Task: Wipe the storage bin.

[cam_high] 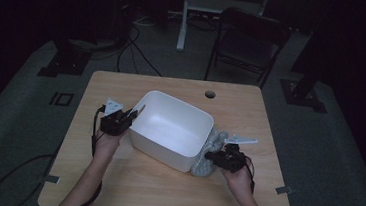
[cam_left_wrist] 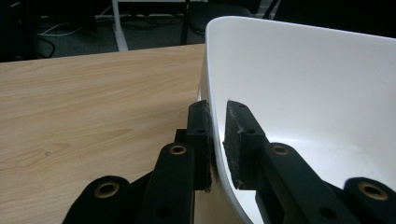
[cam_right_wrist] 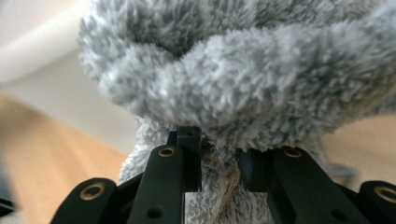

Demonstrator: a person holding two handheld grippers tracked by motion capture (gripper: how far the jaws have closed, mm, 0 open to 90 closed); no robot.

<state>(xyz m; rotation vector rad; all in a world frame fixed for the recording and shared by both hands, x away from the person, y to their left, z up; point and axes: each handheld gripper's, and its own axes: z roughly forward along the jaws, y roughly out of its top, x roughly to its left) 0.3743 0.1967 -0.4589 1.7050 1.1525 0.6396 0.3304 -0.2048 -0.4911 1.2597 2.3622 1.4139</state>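
A white plastic tub (cam_high: 171, 129) sits in the middle of the wooden table, its inside bare. My left gripper (cam_high: 131, 114) is shut on the tub's left rim (cam_left_wrist: 212, 116), one pad outside the wall and one inside. A fluffy grey cloth (cam_high: 210, 153) lies bunched against the tub's right side. My right gripper (cam_high: 212, 157) is shut on the grey cloth (cam_right_wrist: 243, 88), with a fold of it pinched between the pads and a thick roll of pile bulging above the jaws.
The table (cam_high: 163, 186) has a round cable hole (cam_high: 210, 94) near its far edge. Beyond it stand a dark folding chair (cam_high: 249, 41) and a white stand (cam_high: 183, 17), with cables on the floor.
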